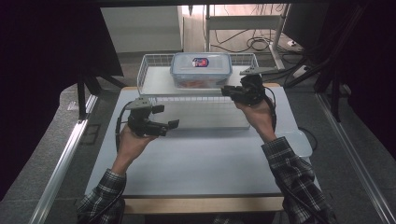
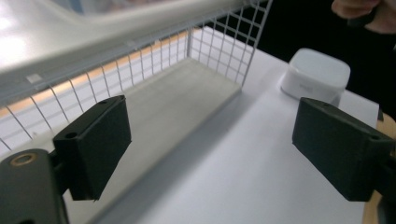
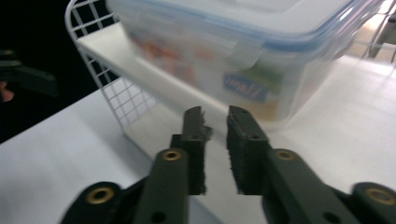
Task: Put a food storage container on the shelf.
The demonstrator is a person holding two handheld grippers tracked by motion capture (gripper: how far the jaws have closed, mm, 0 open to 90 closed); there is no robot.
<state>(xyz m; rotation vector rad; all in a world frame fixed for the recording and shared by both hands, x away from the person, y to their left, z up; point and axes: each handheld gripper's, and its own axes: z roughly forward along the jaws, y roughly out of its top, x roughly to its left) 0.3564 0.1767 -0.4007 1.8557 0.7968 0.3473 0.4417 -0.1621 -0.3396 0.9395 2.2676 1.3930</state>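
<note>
Two grippers are in the person's hands, one in each. On the left, the left gripper [image 1: 164,116] hangs over the white table [image 1: 196,158], near the front of the wire basket [image 1: 154,65]. Its two black jaws stand wide apart with nothing between them.

Over on the other side, the right gripper [image 1: 226,90] is up close to the one clear plastic box [image 1: 201,70]. In the right gripper view its two jaws [image 3: 215,140] have a small gap between them, and nothing is in that gap. They point at the side of the box but do not touch it.

That box has a blue-edged lid with one small red and blue sticker on top. It sits inside the basket, toward the right half, at the far side of the table. You can see colored things through its wall, but they are too blurry to name.

One small white box [image 2: 315,74] sits on the table at the right edge, well away from the basket.

Both sleeves are checked.
</note>
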